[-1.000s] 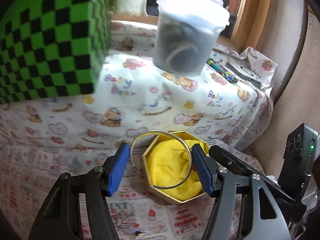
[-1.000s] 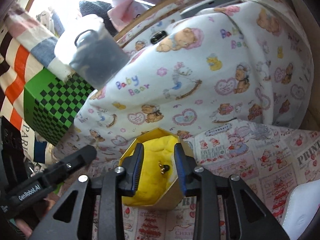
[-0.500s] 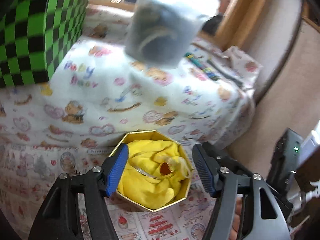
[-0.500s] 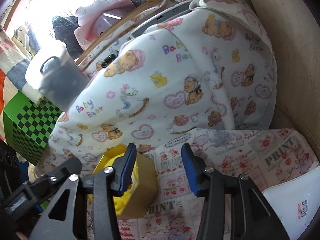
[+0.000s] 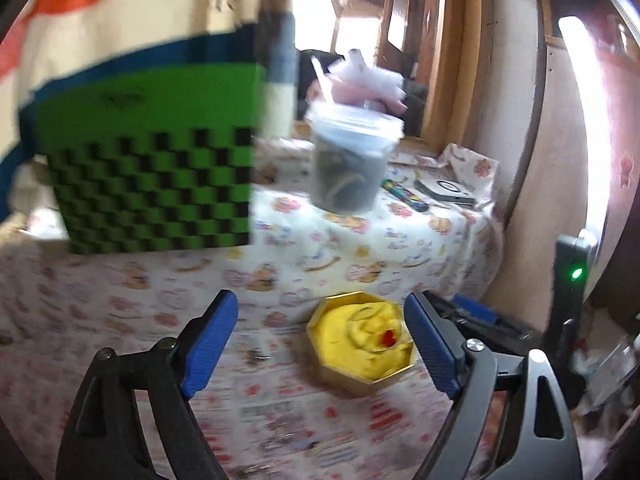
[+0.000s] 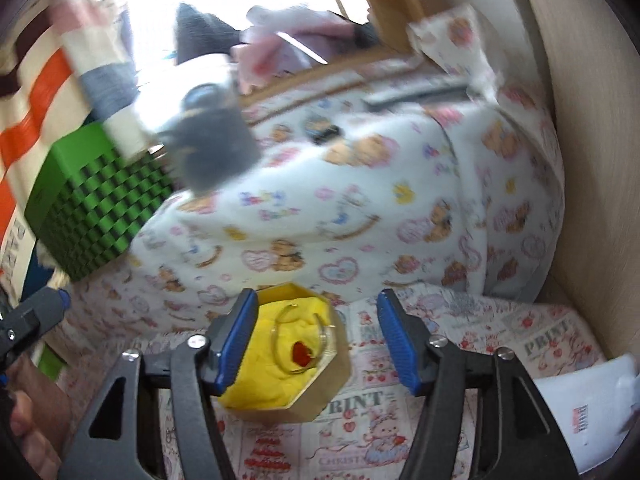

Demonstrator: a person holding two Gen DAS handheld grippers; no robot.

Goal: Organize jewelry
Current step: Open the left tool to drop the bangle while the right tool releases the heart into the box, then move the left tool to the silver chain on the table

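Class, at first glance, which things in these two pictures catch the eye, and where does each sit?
The gold octagonal box with bright yellow lining sits on the printed cloth, holding a thin bangle and a red-stoned piece. Behind it to the left stands a green-and-black checkered box.

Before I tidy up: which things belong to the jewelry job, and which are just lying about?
Job:
- gold hexagonal box with yellow cloth
- thin metal bangle
- red stone piece

Lying about:
- green-and-black checkered box
- lidded clear plastic tub
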